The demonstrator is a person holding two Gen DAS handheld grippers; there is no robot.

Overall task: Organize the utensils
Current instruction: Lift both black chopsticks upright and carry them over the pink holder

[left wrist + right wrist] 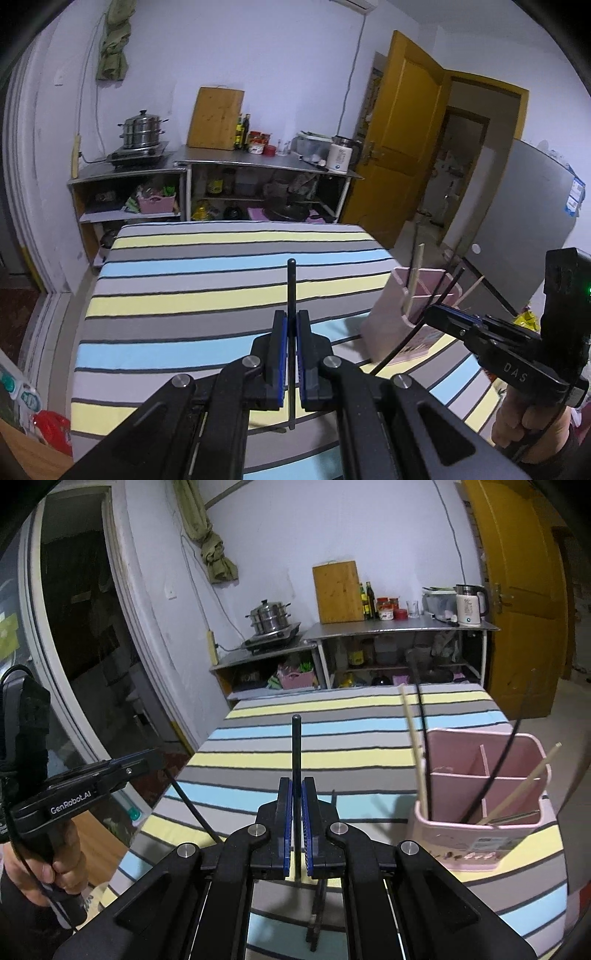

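each of my tongs — left point(291, 325) and right point(296, 790) — pinched one black chopstick point(291, 291); the pink holder point(480, 797) already held four sticks.

My table point(332, 746) wears a cloth striped grey, yellow and blue. On it, near the right edge, stands my pink utensil holder point(476, 834), and a dark utensil point(317, 912) lies flat beside it

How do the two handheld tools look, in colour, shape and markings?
Both are black, with two flat fingers lined by blue ribbed pads and round silver pivot screws. The left tool carries white lettering "GenRobot.AI" and a black cable; the right tool reads "DAS" and shows a small green light.
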